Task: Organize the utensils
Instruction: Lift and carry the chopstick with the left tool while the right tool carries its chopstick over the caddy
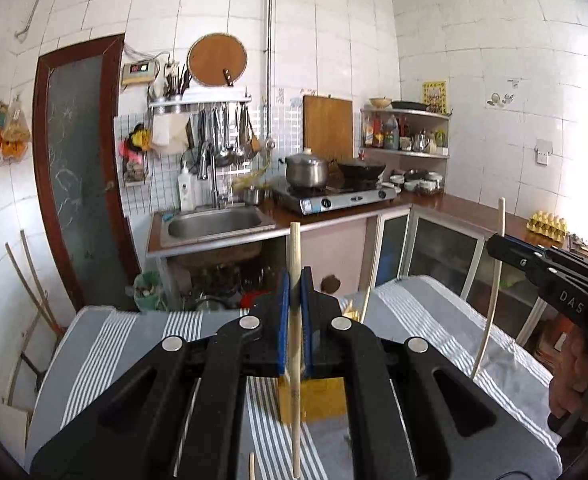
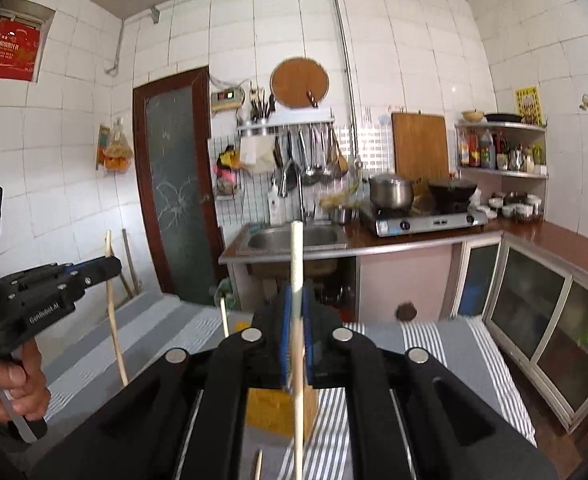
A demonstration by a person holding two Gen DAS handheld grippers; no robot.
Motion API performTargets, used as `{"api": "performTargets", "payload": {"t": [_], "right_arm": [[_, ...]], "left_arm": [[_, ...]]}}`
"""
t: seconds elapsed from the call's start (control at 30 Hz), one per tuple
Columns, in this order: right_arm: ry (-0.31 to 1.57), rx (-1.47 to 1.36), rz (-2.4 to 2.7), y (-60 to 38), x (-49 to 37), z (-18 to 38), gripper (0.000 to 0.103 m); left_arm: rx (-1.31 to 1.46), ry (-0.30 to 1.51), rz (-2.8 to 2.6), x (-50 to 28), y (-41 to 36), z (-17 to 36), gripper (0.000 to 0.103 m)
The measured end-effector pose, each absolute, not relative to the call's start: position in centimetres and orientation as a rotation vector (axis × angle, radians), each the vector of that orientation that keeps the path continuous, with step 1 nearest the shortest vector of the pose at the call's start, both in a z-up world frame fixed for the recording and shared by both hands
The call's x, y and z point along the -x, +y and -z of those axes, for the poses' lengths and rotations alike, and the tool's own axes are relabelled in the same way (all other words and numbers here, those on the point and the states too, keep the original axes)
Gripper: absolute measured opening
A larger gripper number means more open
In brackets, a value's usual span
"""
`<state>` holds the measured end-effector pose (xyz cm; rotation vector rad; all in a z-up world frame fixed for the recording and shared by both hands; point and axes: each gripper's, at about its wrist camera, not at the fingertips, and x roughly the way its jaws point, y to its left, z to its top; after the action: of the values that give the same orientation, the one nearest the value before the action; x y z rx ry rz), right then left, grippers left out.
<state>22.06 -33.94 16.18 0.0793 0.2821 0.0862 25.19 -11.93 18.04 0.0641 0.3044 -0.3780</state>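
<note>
My left gripper is shut on a wooden chopstick that stands upright between its blue pads, above the striped table. My right gripper is shut on a pale chopstick, also upright. Each gripper shows in the other's view: the right gripper with its chopstick at the right, the left gripper with its chopstick at the left. A yellow box sits on the table under the grippers, also in the left wrist view. Another chopstick tip pokes up at the bottom.
The table carries a grey and white striped cloth. Behind it runs a kitchen counter with a steel sink, a gas stove with a pot and wok, glass cabinet doors and a brown door.
</note>
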Motion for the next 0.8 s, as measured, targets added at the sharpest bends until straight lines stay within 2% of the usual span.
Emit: {"api": "performTargets", "payload": {"t": [0.37, 0.8], "right_arm": [[0.222, -0.073, -0.093, -32.1, -27.3, -18.0, 0.006], [0.212, -0.098, -0.11, -31.0, -31.9, -15.8, 0.005]], "left_arm": [[-0.05, 0.246, 0.36, -30.9, -14.2, -20.0, 0.004], [-0.016, 0.212, 0.338, -35.6, -15.7, -18.4, 0.004]]}}
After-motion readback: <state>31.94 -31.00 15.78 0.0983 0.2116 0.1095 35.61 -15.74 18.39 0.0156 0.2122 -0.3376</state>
